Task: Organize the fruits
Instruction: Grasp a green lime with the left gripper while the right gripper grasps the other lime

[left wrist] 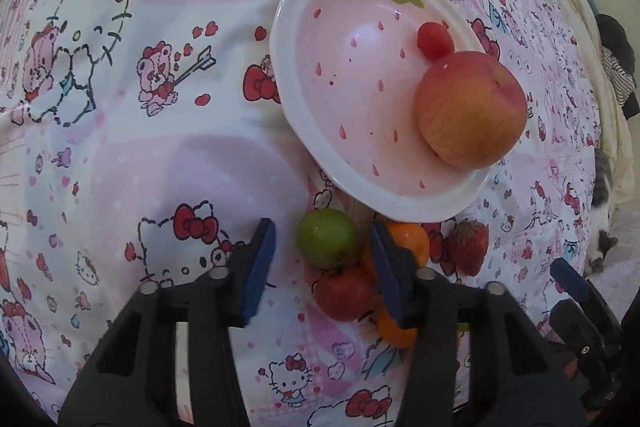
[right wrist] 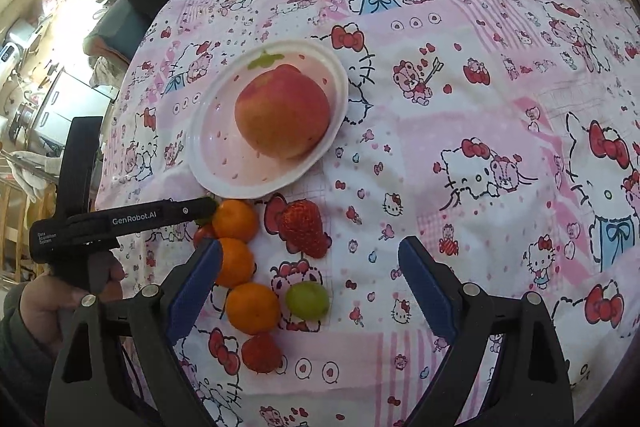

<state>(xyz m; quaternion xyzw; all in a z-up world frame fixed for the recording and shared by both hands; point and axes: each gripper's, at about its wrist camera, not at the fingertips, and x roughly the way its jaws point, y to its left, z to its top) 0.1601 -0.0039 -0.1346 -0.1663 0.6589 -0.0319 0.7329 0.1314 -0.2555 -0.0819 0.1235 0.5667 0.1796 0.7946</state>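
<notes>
- Plate (left wrist: pixel 288 99) sits centre-right in the left wrist view, upper centre in the right wrist view. It already carries the apple (left wrist: pixel 470 109) and, behind it, a small red fruit (left wrist: pixel 435 40), so I read it as the collection point.
- Loose fruit lies on the patterned cloth (left wrist: pixel 140 155) just below the plate rim: green fruit (left wrist: pixel 327 238), dark red fruit (left wrist: pixel 346 291), mandarins (right wrist: pixel 235 219), large strawberry (right wrist: pixel 302 227), green grape (right wrist: pixel 308 299), small strawberry (right wrist: pixel 262 352). Judged: these remain to be moved.
- Left gripper (left wrist: pixel 323 269): tongs released, spread moderately, and lowered over the cluster. The green fruit lies between the blue pads, nearer the right one; the dark red fruit is close below it. No contact that I can confirm. Nothing held.
- Right gripper (right wrist: pixel 310 293): tongs wide apart, released, empty. The grape and a mandarin (right wrist: pixel 253 308) fall inside its span in the lower centre of the right wrist view; the left pad overlaps a mandarin (right wrist: pixel 236 262) in the picture, touching or not I cannot tell.
- Judgement: the left tongs seem lined up on the green fruit for the next pick.
</notes>
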